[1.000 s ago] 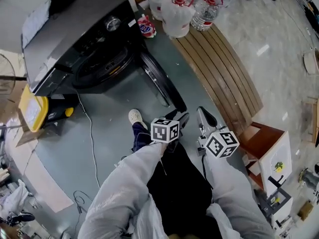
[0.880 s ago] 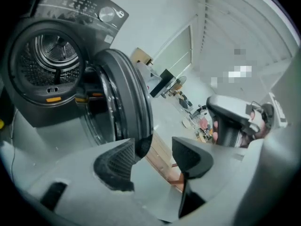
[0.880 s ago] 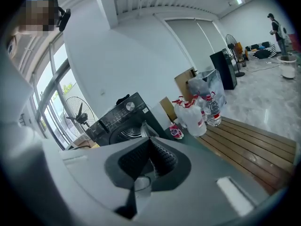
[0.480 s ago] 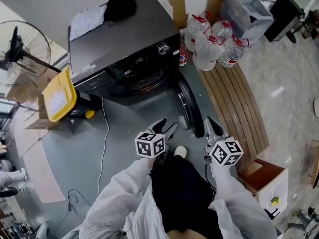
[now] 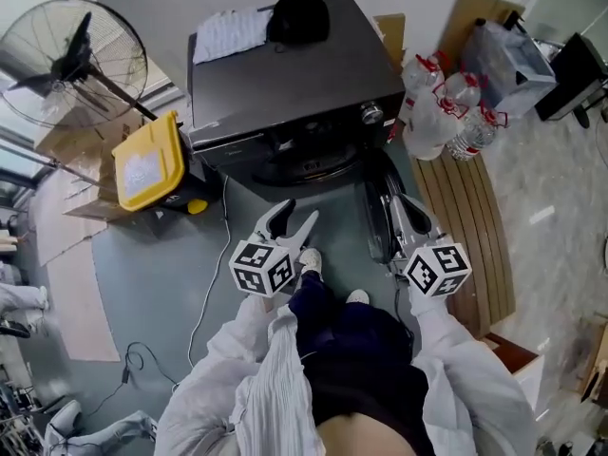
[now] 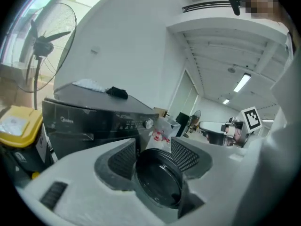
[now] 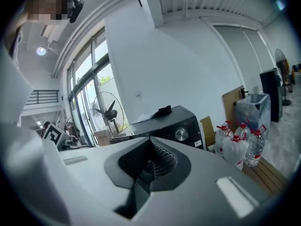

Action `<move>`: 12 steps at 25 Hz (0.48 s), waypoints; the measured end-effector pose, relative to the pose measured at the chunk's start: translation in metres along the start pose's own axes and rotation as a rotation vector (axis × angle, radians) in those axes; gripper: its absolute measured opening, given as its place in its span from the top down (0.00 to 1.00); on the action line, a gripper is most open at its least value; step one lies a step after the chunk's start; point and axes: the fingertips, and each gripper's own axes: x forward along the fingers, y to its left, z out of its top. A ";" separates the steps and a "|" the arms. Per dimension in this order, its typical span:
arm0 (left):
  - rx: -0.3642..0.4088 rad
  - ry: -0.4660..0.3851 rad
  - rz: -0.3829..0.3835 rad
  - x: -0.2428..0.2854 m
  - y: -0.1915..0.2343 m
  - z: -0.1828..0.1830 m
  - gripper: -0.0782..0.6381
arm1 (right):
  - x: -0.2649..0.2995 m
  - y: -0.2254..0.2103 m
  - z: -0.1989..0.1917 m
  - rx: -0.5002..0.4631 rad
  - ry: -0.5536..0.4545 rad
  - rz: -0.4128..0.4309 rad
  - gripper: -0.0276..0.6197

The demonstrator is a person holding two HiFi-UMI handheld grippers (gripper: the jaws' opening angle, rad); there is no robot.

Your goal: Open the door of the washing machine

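Note:
The dark grey washing machine (image 5: 294, 84) stands at the top centre of the head view, its round drum opening (image 5: 306, 165) uncovered. Its door (image 5: 378, 218) hangs swung out to the right, edge-on. My left gripper (image 5: 293, 224) hovers open in front of the drum opening and holds nothing. In the left gripper view the machine (image 6: 94, 121) and the open door's round glass (image 6: 157, 182) show beyond the spread jaws of my left gripper (image 6: 155, 150). My right gripper (image 5: 410, 218) sits just right of the door, apart from it. In the right gripper view the pads of my right gripper (image 7: 150, 147) meet with nothing between them.
A standing fan (image 5: 71, 55) and a yellow container (image 5: 150, 164) are left of the machine. Water bottles (image 5: 446, 107) and a slatted wooden bench (image 5: 470, 217) stand to its right. A black cloth (image 5: 299, 17) and a white cloth (image 5: 233, 34) lie on top. A cable (image 5: 214, 255) trails on the floor.
Both grippers have risen and now point more level at the machine. The machine has shifted from the upper left to the top centre of the head view. The door stays open.

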 end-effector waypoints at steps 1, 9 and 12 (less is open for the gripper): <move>0.015 -0.016 0.008 -0.006 0.008 0.009 0.58 | 0.008 0.008 0.004 -0.028 0.005 0.008 0.95; 0.087 -0.098 0.035 -0.033 0.062 0.048 0.65 | 0.062 0.053 0.013 -0.107 0.015 0.065 0.95; 0.075 -0.129 0.026 -0.041 0.076 0.055 0.72 | 0.079 0.066 0.002 -0.104 0.014 0.066 0.95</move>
